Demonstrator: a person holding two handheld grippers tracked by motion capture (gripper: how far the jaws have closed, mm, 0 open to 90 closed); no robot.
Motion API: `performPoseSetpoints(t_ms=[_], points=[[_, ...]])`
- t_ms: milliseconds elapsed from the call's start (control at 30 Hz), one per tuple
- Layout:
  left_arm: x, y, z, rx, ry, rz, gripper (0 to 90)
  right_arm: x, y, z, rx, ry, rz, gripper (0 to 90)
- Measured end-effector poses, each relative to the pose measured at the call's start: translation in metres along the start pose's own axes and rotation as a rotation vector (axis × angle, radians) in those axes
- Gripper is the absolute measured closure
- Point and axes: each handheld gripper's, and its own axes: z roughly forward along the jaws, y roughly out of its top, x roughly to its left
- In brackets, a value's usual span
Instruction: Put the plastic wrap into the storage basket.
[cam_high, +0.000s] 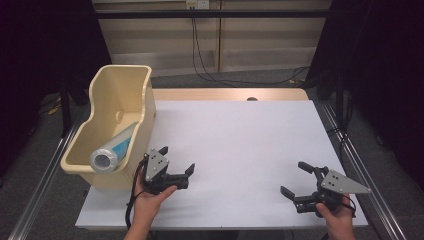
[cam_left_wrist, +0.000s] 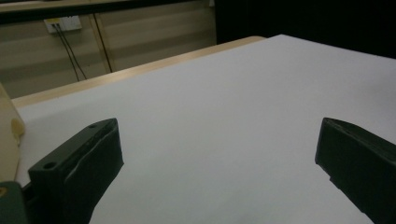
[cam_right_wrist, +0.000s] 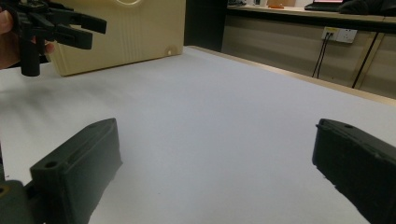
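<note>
Two grippers sit low in the high view, both with nothing in them. The left gripper (cam_high: 176, 160) is at lower left of centre, held in a hand (cam_high: 150, 197) coming up from the bottom edge, jaws spread wide over the white table (cam_high: 240, 145). The right gripper (cam_high: 294, 177) is at lower right, also spread wide, well apart from the other one. At the left side of the frame there's a cream plastic bin (cam_high: 117, 90) sitting on the table's left edge, and lying inside it is a tube (cam_high: 112, 150) with a round silvery end facing the camera, white and blue down its side. From the right gripper view the bin (cam_right_wrist: 140, 32) shows at upper left, with the left gripper (cam_right_wrist: 88, 31) just in front of it.
</note>
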Motion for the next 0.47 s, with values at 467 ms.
performPoseSetpoints(t_ms=[467], points=[[-0.0019,-0.0004,-0.0035,-0.067,0.01,-0.015,0.1,-0.0004,-0.0006,0.0008,0.004,0.002,0.0,1.0]])
